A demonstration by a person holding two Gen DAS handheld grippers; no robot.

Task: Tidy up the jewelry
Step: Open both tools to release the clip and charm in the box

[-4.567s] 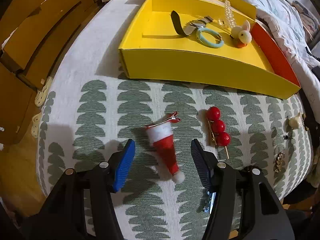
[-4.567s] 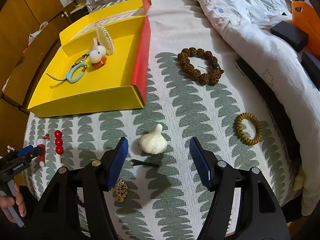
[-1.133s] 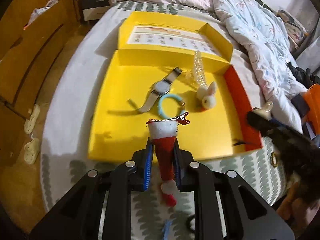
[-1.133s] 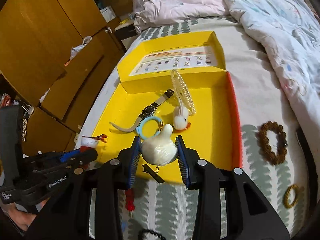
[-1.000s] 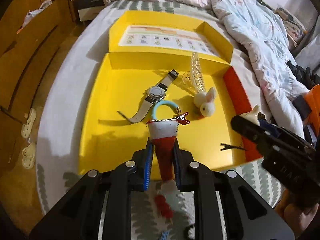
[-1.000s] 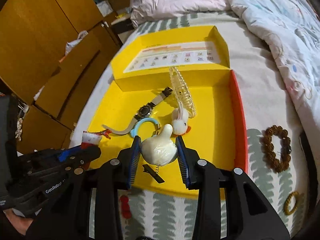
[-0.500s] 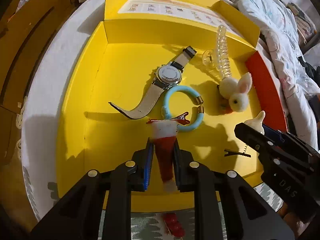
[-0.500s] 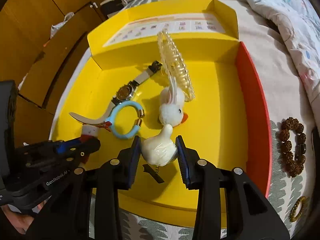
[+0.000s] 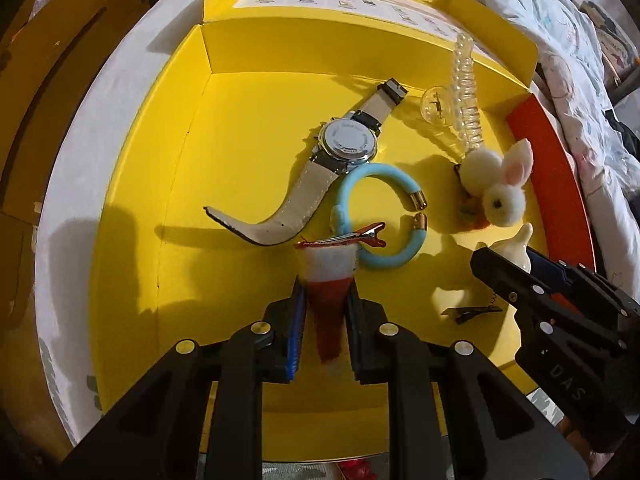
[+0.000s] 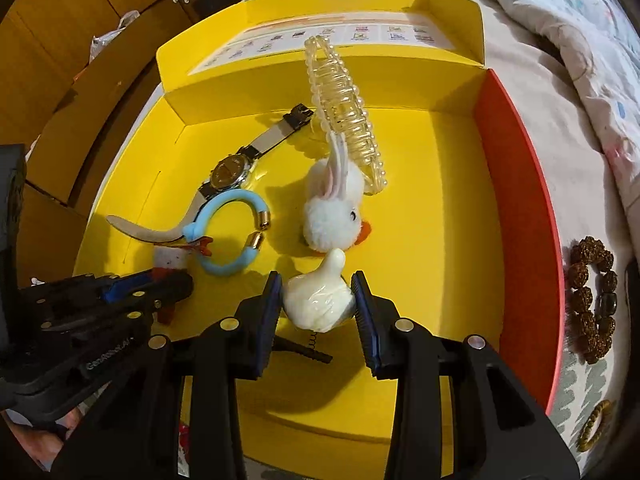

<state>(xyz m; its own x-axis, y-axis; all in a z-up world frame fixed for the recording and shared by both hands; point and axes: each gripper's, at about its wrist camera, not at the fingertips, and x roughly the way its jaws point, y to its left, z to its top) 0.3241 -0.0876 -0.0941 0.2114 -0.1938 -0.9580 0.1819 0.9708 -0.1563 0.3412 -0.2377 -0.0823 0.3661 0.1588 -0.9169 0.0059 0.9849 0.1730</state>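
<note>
My left gripper (image 9: 323,292) is shut on a red-and-white Santa-hat hair clip (image 9: 330,276), held low over the floor of the yellow box (image 9: 132,184); its metal clip end overlaps a light-blue bracelet (image 9: 378,216). My right gripper (image 10: 317,288) is shut on a cream duck-shaped hair clip (image 10: 318,300), its black clip dangling beneath, just in front of a white plush rabbit clip (image 10: 334,208). Each gripper shows at the edge of the other's view: the right one (image 9: 504,264), the left one (image 10: 168,280). A wristwatch (image 9: 350,144) and a clear claw clip (image 10: 342,112) lie in the box.
The box has a red right wall (image 10: 516,208) and an open lid with a printed card (image 10: 320,36) at the back. A brown bead bracelet (image 10: 594,300) and a yellow-brown bead ring (image 10: 596,424) lie on the leaf-patterned bedspread to the right. Wooden furniture (image 10: 60,40) stands at left.
Both grippers have come down into the box with their clips still held; the box's contents now look much closer. Over the last half second they have hardly moved.
</note>
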